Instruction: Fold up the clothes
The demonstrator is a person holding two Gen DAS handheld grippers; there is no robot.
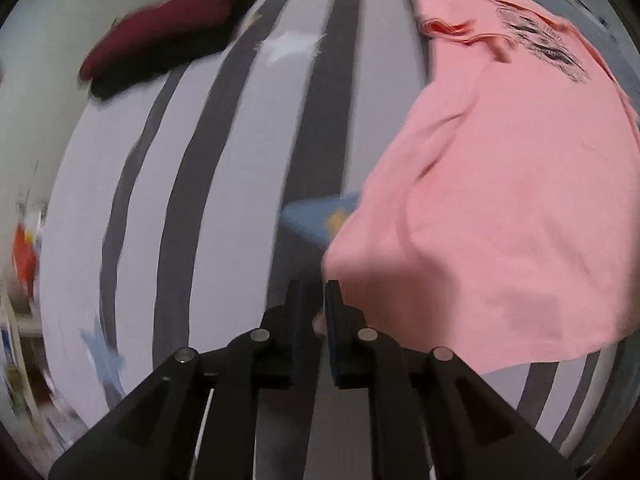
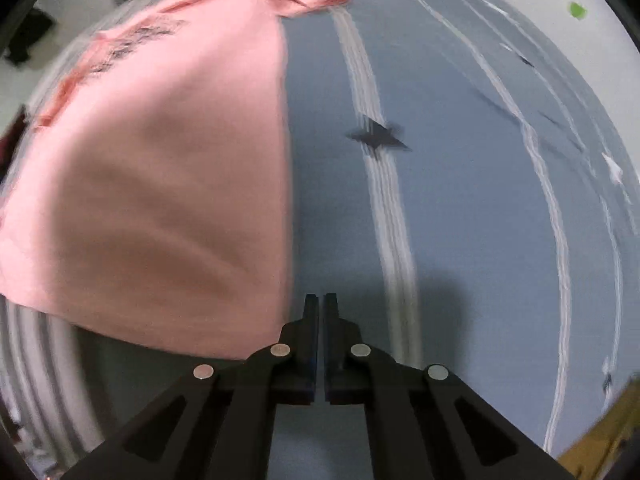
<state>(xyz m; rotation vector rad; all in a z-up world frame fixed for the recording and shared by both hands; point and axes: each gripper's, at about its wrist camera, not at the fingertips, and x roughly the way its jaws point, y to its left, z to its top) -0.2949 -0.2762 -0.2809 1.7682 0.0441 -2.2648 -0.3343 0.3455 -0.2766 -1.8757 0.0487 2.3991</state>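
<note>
Left wrist view shows the left gripper [image 1: 316,292] with its fingers [image 1: 334,304] nearly together, pinching a corner of the pink cotton T-shirt [image 1: 500,200]. A sliver of pink shows in the gap between them. From there the shirt spreads to the far right over the grey-and-white striped bed sheet [image 1: 224,184]. It is creased, with a dark printed graphic [image 1: 540,48] and a red-edged neckline [image 1: 452,30] at its far end. A folded dark maroon garment [image 1: 160,40] lies far left on the sheet.

Right wrist view shows the right gripper [image 2: 321,300] with its fingers [image 2: 310,316] pressed together. Whether they hold cloth cannot be told. The pink shirt's edge lies just left of them.
</note>
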